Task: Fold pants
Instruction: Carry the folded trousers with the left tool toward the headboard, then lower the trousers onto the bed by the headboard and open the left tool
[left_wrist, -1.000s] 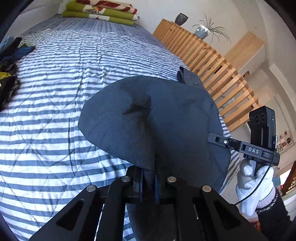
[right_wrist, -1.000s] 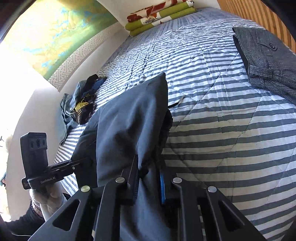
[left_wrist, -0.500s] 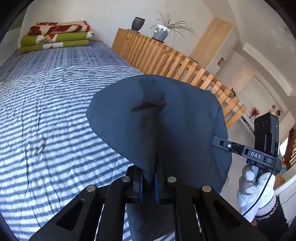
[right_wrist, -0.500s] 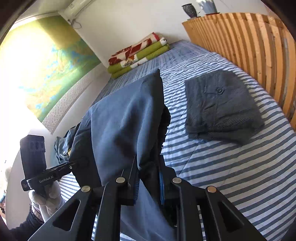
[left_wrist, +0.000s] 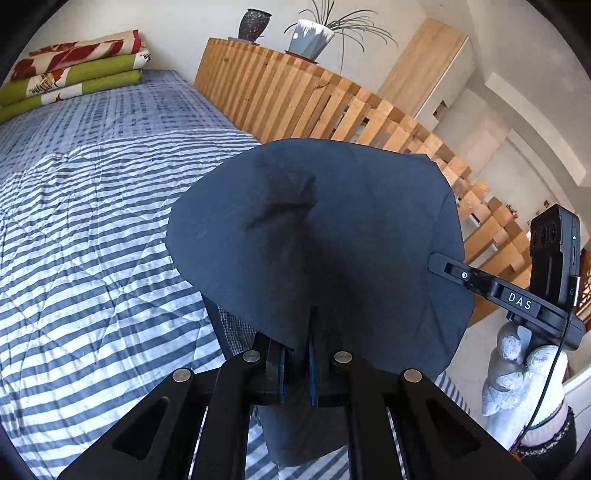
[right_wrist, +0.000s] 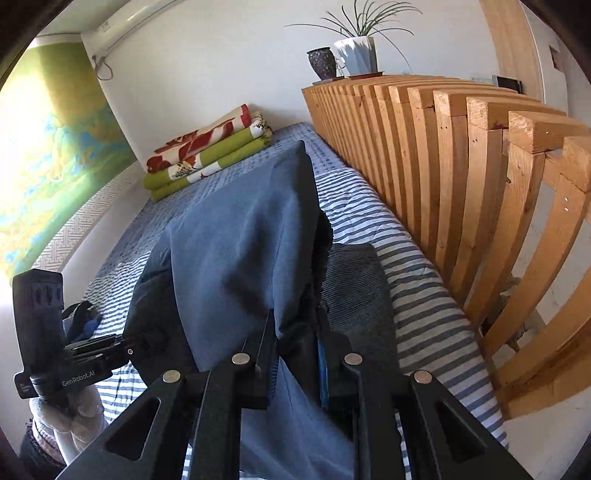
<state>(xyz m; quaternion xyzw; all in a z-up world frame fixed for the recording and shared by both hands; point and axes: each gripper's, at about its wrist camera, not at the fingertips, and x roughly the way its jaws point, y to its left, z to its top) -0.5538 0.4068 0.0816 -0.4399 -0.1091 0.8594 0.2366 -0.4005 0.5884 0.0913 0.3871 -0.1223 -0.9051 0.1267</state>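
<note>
Now: striped bed (left_wrist: 92, 229) | slat rail (right_wrist: 461, 177) | both jaws seemingly clamp navy pants (left_wrist: 325, 236)

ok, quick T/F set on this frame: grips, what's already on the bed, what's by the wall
1. Both grippers are clamped on the blue pants. True: left gripper, right gripper.
2. The grey folded pants lie on the striped bed. True.
3. The folded blankets sit on the wooden slat rail. False: they lie at the far end of the bed.
4. The potted plant stands on the floor. False: it stands atop the rail.
</note>
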